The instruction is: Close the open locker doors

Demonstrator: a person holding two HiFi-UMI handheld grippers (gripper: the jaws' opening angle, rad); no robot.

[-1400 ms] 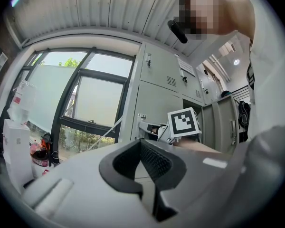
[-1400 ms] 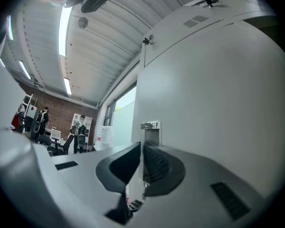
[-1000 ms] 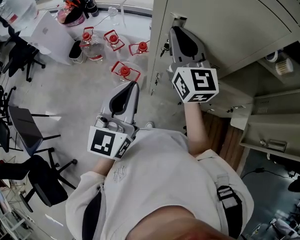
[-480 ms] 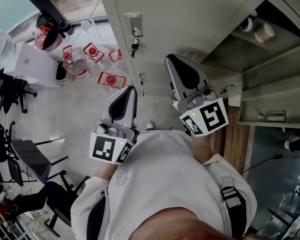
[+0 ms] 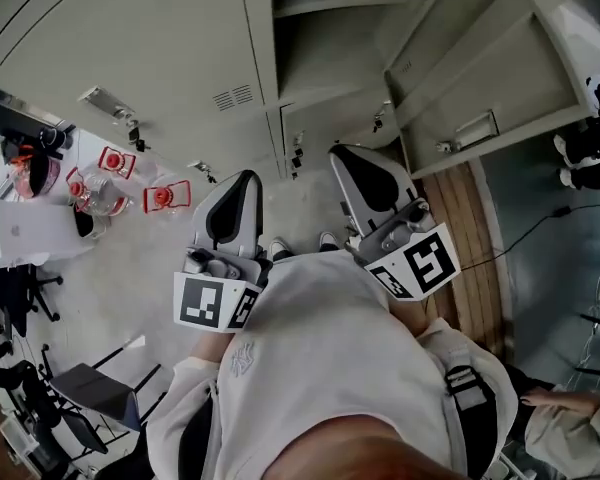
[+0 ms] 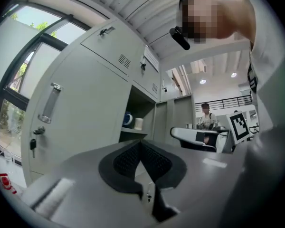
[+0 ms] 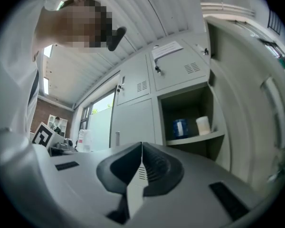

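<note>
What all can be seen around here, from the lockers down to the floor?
Lockers: one row, grey, straight ahead.
Open door: at least one, grey, swung out right.
Container: one, blue, open compartment's shelf.
Cup: one, white, beside it.
Jugs: at least three, red-topped, floor at left.
Chairs: at least two, black, lower left.
Left gripper: one, grey, jaws shut, empty.
Right gripper: one, grey, jaws shut, empty.

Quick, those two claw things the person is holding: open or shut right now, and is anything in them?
Left gripper: closed, jaws together, holding nothing.
Right gripper: closed, jaws together, holding nothing.
</note>
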